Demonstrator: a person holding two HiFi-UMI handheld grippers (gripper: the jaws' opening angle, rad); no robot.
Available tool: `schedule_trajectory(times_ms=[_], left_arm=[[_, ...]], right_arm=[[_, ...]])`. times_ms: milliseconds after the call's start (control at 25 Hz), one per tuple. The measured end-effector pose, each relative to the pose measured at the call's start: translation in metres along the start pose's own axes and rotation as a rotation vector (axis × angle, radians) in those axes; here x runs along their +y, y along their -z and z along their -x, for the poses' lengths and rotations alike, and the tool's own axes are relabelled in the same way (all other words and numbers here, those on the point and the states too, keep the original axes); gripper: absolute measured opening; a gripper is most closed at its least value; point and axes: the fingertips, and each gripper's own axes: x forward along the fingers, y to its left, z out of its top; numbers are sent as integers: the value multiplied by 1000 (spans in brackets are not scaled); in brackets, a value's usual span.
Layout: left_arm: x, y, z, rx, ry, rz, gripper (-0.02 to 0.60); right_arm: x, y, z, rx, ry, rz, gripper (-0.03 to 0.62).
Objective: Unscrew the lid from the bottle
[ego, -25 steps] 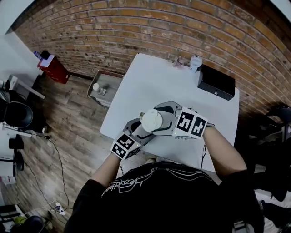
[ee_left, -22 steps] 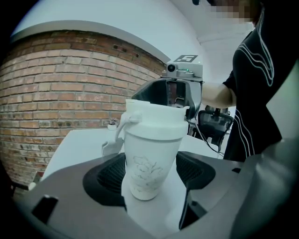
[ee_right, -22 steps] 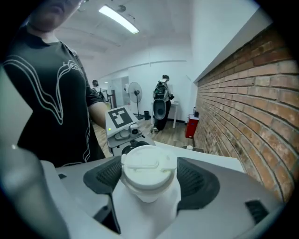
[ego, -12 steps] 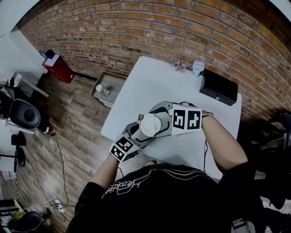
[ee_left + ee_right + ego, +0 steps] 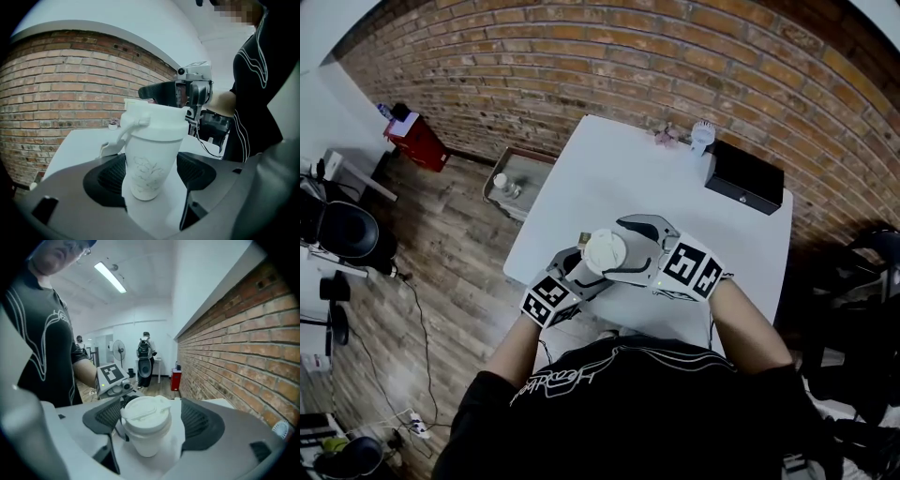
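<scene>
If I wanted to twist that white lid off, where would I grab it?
Probably take the lid by its round side wall, pads on opposite sides, coming in level from the side opposite the left gripper, which clamps the upright bottle lower down. Keep off the strap.

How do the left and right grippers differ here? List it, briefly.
The left gripper clamps the bottle by its body; the right gripper straddles the lid, jaws opening, a gap beside it. Left grips low, right sits at the top. Both face the same bottle.
</scene>
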Motion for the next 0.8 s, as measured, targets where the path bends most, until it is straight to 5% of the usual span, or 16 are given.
schedule_trajectory(times_ms=[280, 800], left_arm=[[-1, -1, 0, 10, -8, 1, 357], [-1, -2, -1, -1, -19, 2, 357]], right_arm=[[3, 6, -2, -34, 108, -69, 357], [6, 13, -8, -39, 173, -109, 324]])
